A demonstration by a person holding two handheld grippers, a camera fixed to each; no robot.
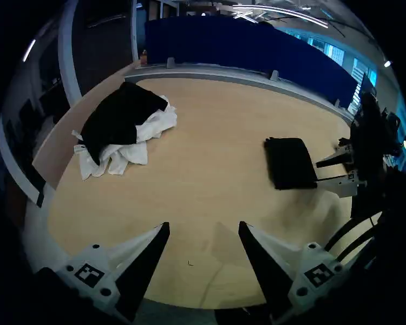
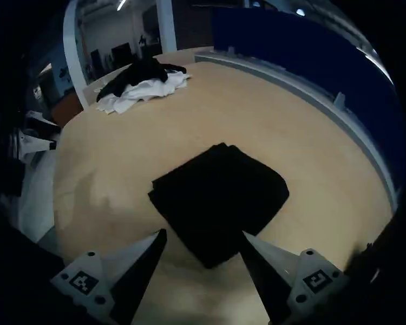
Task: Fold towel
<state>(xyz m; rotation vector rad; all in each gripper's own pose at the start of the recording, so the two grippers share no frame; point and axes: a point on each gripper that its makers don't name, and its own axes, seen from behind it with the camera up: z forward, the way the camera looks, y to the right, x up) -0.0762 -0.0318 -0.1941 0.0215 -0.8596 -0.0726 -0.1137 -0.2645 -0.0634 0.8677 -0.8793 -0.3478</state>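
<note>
Towel [image 2: 219, 203], black and folded into a flat rectangle, lies on the light wooden table [image 2: 311, 162] just ahead of your right gripper [image 2: 203, 232]. Its fingers are spread apart, with the towel's near corner between them, and they are not pressing on it. Your left gripper [image 1: 203, 223] hovers over bare table, well apart from the towel, fingers likewise spread and holding nothing. A heap of black and white cloths [image 1: 122, 130] sits near the table's far edge.

Towel [image 2: 219, 203] on table [image 2: 311, 141], cloth pile [image 2: 143, 84] well behind
</note>
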